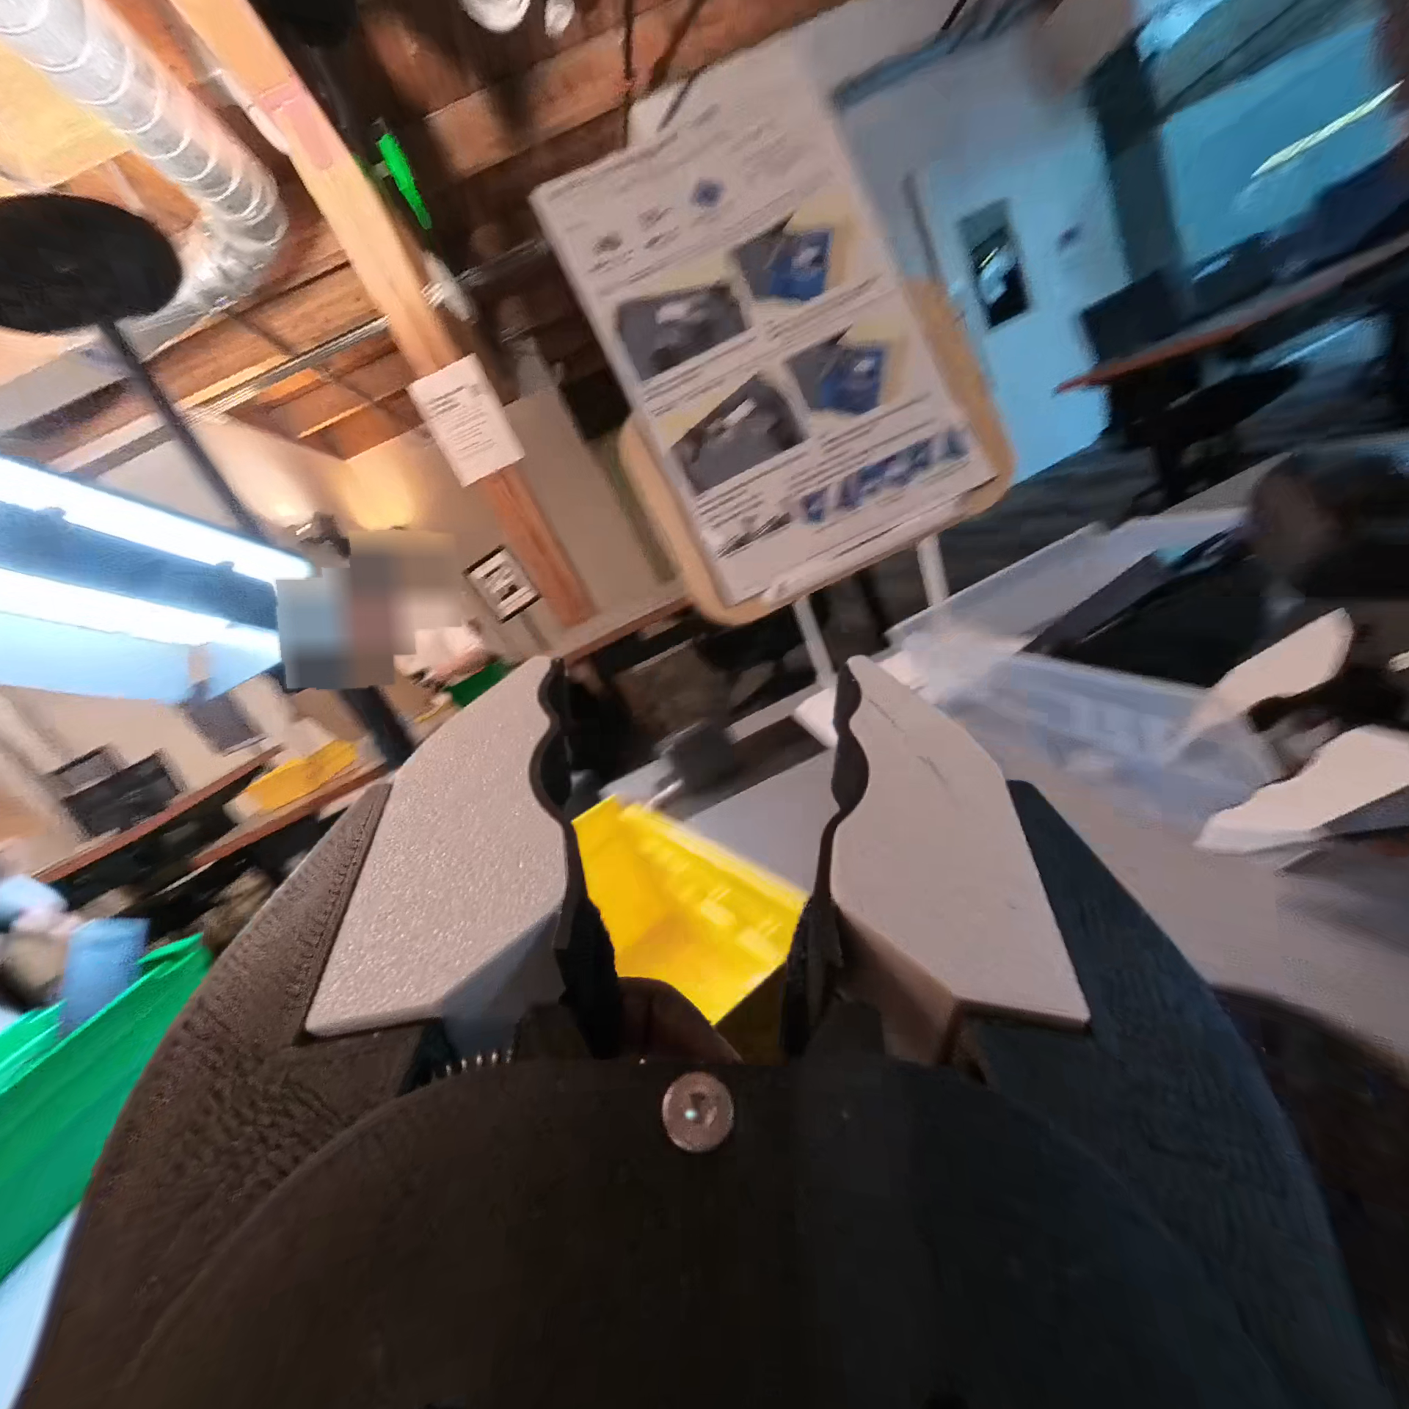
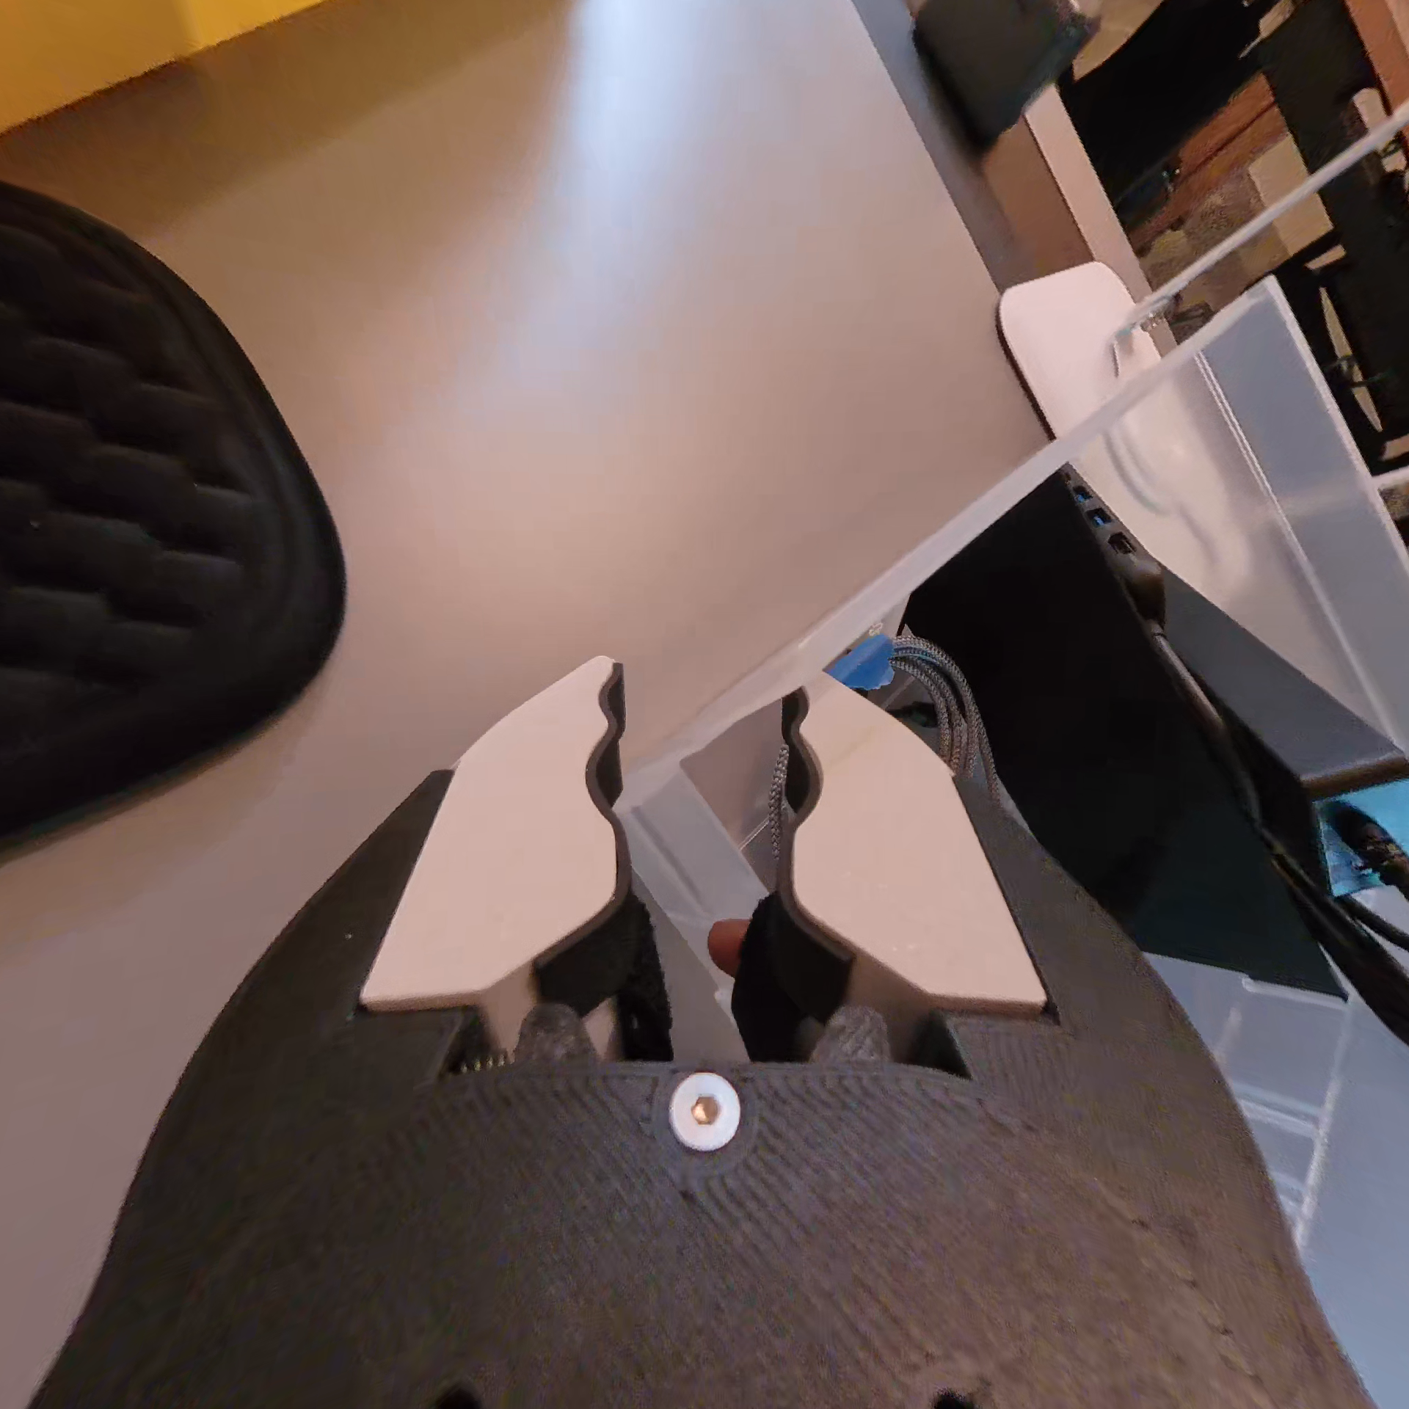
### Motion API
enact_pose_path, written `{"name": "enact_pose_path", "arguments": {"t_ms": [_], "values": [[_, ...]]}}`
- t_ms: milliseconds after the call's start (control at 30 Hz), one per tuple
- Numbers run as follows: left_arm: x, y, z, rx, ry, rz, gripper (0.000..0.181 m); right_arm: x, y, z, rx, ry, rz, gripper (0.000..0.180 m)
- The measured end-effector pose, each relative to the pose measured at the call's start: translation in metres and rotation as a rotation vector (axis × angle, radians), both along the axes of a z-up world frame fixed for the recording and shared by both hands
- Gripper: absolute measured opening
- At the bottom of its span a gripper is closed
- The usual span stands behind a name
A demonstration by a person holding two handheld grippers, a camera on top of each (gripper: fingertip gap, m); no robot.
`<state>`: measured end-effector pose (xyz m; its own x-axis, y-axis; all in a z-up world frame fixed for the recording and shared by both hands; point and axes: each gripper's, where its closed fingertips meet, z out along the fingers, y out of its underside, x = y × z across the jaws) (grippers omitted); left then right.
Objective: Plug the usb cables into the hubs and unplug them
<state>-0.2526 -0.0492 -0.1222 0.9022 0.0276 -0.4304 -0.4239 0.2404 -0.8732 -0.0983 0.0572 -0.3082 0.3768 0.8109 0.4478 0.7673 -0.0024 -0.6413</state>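
In the right wrist view my right gripper is open and empty, over the near wall of a clear plastic bin. In the bin lies a black hub with a row of ports, some blue, on its upper edge. A bundle of grey braided usb cables with a blue tie lies just beyond my right finger. One braided strand runs along that finger's inner edge, not gripped. My left gripper is open and empty, raised and pointing out into the room.
A yellow bin sits below my left fingers on the grey table. A black padded cushion lies at the left. A poster board stands behind. My right gripper shows at the right of the blurred left wrist view.
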Motion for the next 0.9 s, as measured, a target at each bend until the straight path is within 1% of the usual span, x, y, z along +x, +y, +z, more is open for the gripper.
{"name": "enact_pose_path", "arguments": {"t_ms": [67, 133, 200, 267, 333, 400, 467, 567, 633, 767, 900], "values": [[-0.048, -0.01, -0.006, -0.036, 0.011, 0.149, 0.067, -0.008, -0.001, 0.0, 0.001, -0.001, 0.007, 0.041], [-0.095, -0.021, -0.02, -0.09, -0.048, 0.252, 0.068, -0.016, -0.001, 0.0, 0.008, -0.002, 0.012, 0.041], [-0.126, -0.031, -0.034, -0.118, -0.179, 0.261, 0.07, -0.022, -0.001, 0.0, 0.012, 0.003, 0.019, 0.041], [-0.142, -0.038, -0.045, -0.119, -0.332, 0.193, 0.07, -0.029, -0.002, 0.0, 0.016, 0.003, 0.03, 0.041], [-0.157, -0.042, -0.054, -0.114, -0.43, 0.189, 0.07, -0.035, -0.003, 0.0, 0.015, -0.001, 0.042, 0.041], [-0.17, -0.043, -0.065, -0.136, -0.421, 0.251, 0.07, -0.043, -0.005, 0.0, 0.016, -0.007, 0.062, 0.042], [-0.176, -0.039, -0.077, -0.179, -0.364, 0.321, 0.07, -0.053, -0.007, 0.0, 0.017, -0.011, 0.086, 0.042], [-0.178, -0.028, -0.098, -0.286, -0.324, 0.382, 0.07, -0.068, -0.013, 0.0, 0.014, -0.017, 0.132, 0.042], [-0.176, -0.027, -0.105, -0.34, -0.308, 0.392, 0.069, -0.078, -0.015, 0.0, 0.016, -0.004, 0.166, 0.043], [-0.18, -0.037, -0.107, -0.396, -0.282, 0.443, 0.061, -0.096, -0.024, 0.002, 0.044, 0.05, 0.239, 0.042], [-0.177, -0.05, -0.12, -0.522, -0.299, 0.441, 0.057, -0.105, -0.034, 0.004, 0.093, 0.07, 0.339, 0.04]]}}
